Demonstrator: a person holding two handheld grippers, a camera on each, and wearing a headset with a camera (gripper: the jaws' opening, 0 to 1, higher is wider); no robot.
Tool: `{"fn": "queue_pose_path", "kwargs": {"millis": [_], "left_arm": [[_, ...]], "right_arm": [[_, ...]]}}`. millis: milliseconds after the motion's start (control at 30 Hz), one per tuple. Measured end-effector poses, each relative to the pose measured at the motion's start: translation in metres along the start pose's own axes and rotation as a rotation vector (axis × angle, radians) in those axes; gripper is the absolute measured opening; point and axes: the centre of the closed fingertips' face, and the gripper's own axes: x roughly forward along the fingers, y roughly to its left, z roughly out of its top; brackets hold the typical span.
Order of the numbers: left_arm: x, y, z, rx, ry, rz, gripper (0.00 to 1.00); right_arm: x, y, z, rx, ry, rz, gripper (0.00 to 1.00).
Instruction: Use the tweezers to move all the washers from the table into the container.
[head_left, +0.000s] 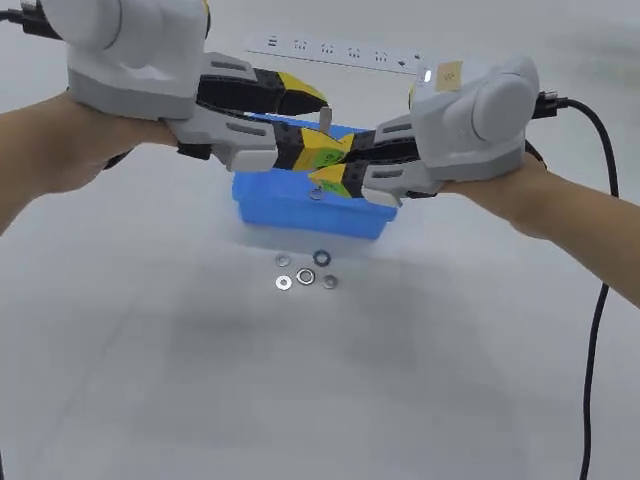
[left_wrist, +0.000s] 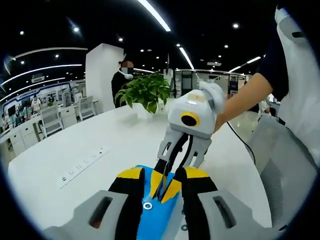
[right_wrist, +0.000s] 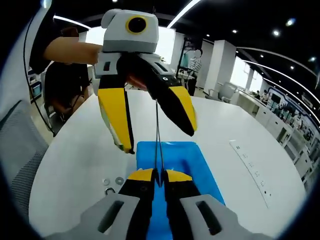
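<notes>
Right gripper (right_wrist: 159, 176): clamped on tweezers (right_wrist: 157, 142), over container (head_left: 300, 215). Left gripper (left_wrist: 164, 176): wide. Table washers (head_left: 305, 275): just beside container wall, person's side, below tweezers.

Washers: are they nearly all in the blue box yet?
Not yet. Done: I can't make out any washers inside the blue container. In hand: the right gripper pinches the tweezers, and one washer sits at their tip by the container. Left: five washers lie on the table in front of it.
</notes>
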Motion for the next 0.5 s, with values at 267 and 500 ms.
{"fn": "queue_pose_path", "kwargs": {"millis": [267,500], "left_arm": [[0.0011,-0.0032,-0.0014,0.083,0.040,-0.079,0.20],[0.0022,-0.0038,-0.0023,0.120,0.041,-0.096,0.07]], "right_arm": [[0.0002,0.0011,0.0013,-0.007,0.000,0.007,0.08],[-0.0012,0.0003,0.0024,-0.015,-0.001,0.008,0.08]]}}
